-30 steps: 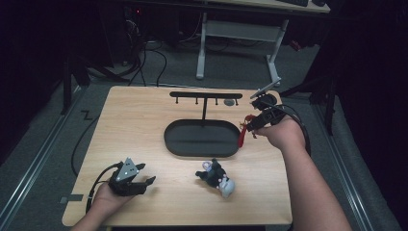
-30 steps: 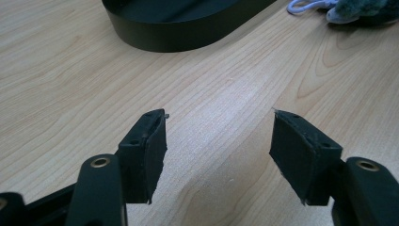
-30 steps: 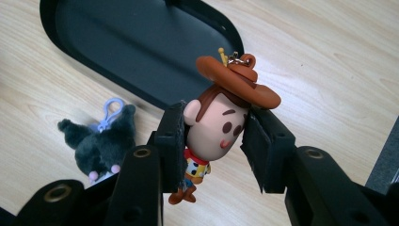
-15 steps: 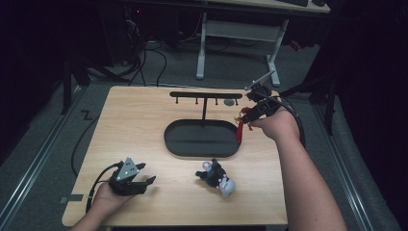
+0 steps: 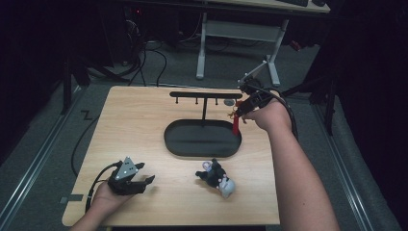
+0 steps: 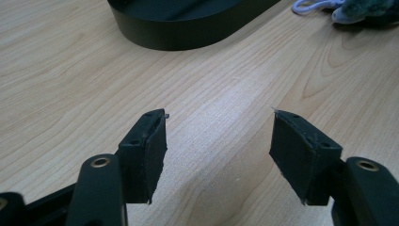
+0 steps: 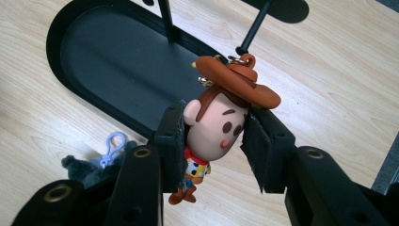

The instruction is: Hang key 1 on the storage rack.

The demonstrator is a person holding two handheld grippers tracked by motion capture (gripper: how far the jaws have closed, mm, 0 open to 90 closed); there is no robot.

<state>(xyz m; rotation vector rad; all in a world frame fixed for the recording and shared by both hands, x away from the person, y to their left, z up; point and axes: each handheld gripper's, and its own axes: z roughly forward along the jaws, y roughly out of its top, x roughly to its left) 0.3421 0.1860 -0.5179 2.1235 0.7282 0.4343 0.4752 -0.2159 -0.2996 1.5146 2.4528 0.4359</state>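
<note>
Cowboy figure keychain (image 7: 214, 125) sits clamped by its head between the pads of your right claw (image 7: 214, 141), held in the air beside the right end of the black hook rack (image 5: 206, 95), just past the right rim of the oval tray (image 5: 202, 150) at the rack's foot. In the high view the figure shows as a red and yellow shape hanging under your right hand (image 5: 270, 115), at the far right of the desk (image 5: 139, 125). Your left claw (image 5: 129, 178) rests low at the near left corner, its pads (image 6: 148, 157) standing apart over bare wood with nothing between them. A dark plush keychain (image 5: 215, 176) with a pale clip lies near the front edge, just in front of the tray.
</note>
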